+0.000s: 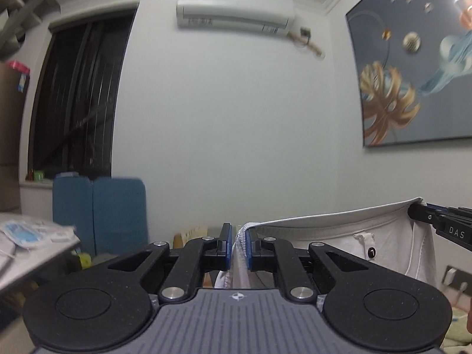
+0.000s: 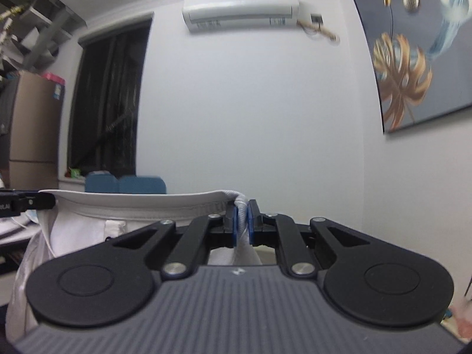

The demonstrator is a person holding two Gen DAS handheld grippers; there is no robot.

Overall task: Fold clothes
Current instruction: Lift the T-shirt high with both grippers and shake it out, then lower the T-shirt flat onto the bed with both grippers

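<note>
From the left wrist, one white cotton garment (image 1: 339, 236) hung in the air, stretched between two grippers. The left gripper (image 1: 238, 246) had its blue-padded jaws narrowed onto the ribbed end of the garment's waistband; the right gripper (image 1: 419, 213) gripped the far end. One wall-mounted white air conditioner (image 1: 234, 14) showed above.

From the right wrist, the same single garment (image 2: 132, 206) spanned leftward. The right gripper (image 2: 242, 221) was pinched on its ribbed edge, and the left gripper (image 2: 44, 200) clasped the opposite end.

White wall (image 1: 236, 118), AC unit (image 1: 234, 14) up top, dark window (image 1: 79, 97) left, leaf painting (image 1: 413, 67) right, blue panels (image 1: 100, 212) below window.
</note>
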